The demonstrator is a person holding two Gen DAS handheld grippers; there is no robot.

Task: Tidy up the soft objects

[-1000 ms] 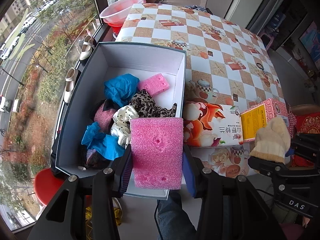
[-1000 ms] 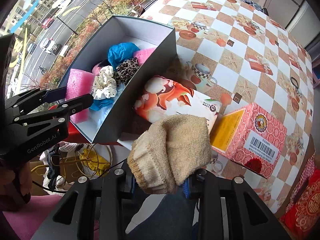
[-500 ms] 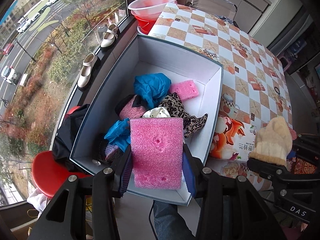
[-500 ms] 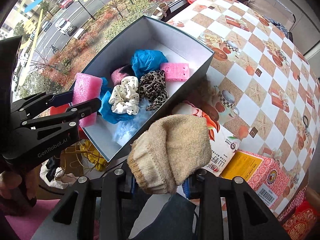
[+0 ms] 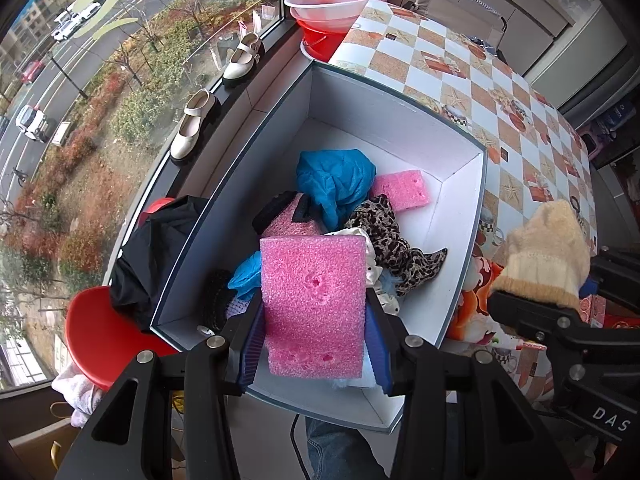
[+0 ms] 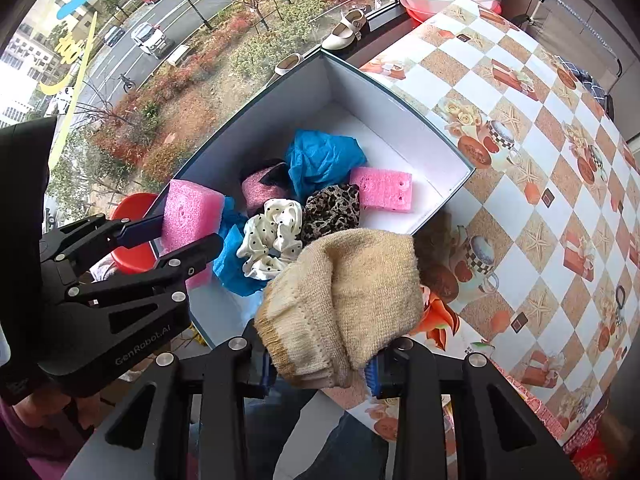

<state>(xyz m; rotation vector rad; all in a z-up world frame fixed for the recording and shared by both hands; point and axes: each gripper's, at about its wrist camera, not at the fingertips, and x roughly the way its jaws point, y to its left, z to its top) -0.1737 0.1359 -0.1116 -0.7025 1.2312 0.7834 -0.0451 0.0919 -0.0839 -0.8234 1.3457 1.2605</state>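
My left gripper (image 5: 314, 344) is shut on a large pink sponge (image 5: 314, 304), held above the near end of the grey box (image 5: 460, 280); the sponge also shows in the right wrist view (image 6: 190, 214). My right gripper (image 6: 320, 364) is shut on a beige knit sock (image 6: 344, 296), held over the box's near right corner; the sock also shows in the left wrist view (image 5: 546, 256). The box (image 6: 400, 92) holds a blue cloth (image 6: 320, 158), a small pink sponge (image 6: 382, 189), a leopard scrunchie (image 6: 332, 212), a dotted white scrunchie (image 6: 272, 236) and more.
The box stands on the left edge of a checkered table (image 5: 500, 92) by a window. An orange flowered tissue pack (image 5: 476, 312) lies right of the box. Stacked basins (image 5: 336, 4) stand at the far end. A red stool (image 5: 100, 336) stands below left.
Both grippers have moved left and forward, from beside the box to over its near end, still holding the sponge and the sock.
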